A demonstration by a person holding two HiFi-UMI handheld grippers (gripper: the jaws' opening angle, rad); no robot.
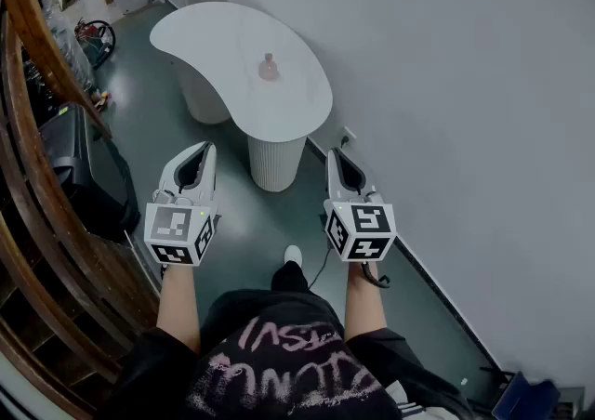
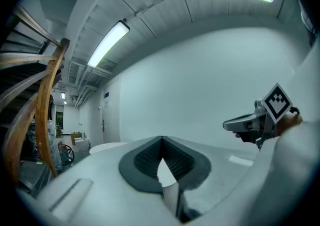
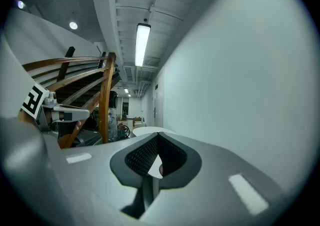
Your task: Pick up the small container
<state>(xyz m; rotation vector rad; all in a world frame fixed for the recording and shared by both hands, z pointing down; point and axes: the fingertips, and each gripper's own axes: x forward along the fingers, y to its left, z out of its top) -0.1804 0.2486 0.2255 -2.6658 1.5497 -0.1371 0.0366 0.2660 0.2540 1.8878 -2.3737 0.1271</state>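
White, kidney-shaped worktop [image 1: 209, 32] on two fluted pedestals stands ahead on the grey-green floor [image 1: 251, 223], close by the pale wall [image 1: 446, 84]. On it, near the wall-side edge, sits the small container [image 1: 268, 67] — pinkish, upright, alone, w/ a narrow top.

Both tongs are held out in the air short of the worktop, well apart from the container & from each other. Left tongs [image 1: 206, 148]: tips pressed together, nothing between them — the left gripper view shows the dark ribbed pads [image 2: 145, 157] meeting at the tip, w/ only a sliver of background in the gap. Right tongs [image 1: 333, 153]: same, tips closed on nothing; its pads [image 3: 140, 156] meet at the front.

Wooden stair rail [image 1: 37, 121] curves down the left side, w/ a black case [image 1: 84, 172] on the floor beside it.
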